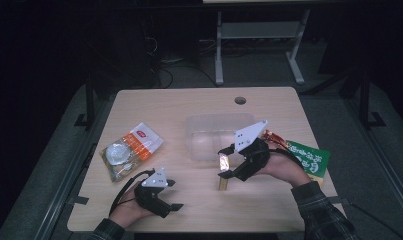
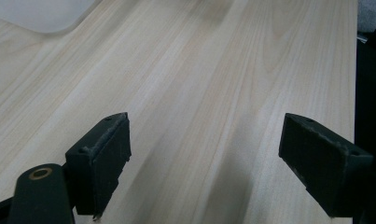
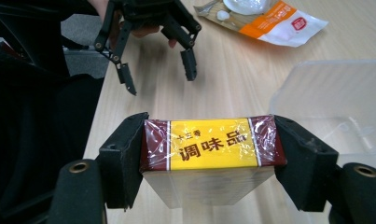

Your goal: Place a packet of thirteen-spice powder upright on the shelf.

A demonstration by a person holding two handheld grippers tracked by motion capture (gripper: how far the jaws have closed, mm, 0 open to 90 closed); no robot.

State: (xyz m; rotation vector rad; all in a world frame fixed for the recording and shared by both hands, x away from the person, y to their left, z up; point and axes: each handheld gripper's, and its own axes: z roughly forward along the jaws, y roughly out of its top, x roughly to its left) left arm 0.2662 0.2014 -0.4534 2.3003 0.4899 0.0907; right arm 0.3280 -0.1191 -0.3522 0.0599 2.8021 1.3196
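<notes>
A small box with a yellow and maroon label (image 3: pixel 209 144) sits lengthwise between the black jaws of my right gripper (image 3: pixel 209 140), and both pads press on its ends. From above, the box (image 1: pixel 222 182) hangs just over the table, in front of a clear plastic container (image 1: pixel 199 122), with my right gripper (image 1: pixel 223 163) shut on it. My left gripper (image 1: pixel 176 195) rests near the table's front edge at the left. Its jaws stand wide apart over bare wood (image 2: pixel 206 149), with nothing between them.
An orange and white food packet (image 1: pixel 131 150) lies at the left of the wooden table (image 1: pixel 189 105). A green packet (image 1: pixel 309 157) and a reddish wrapper (image 1: pixel 274 136) lie at the right edge. A round cable hole (image 1: pixel 240 100) is at the back.
</notes>
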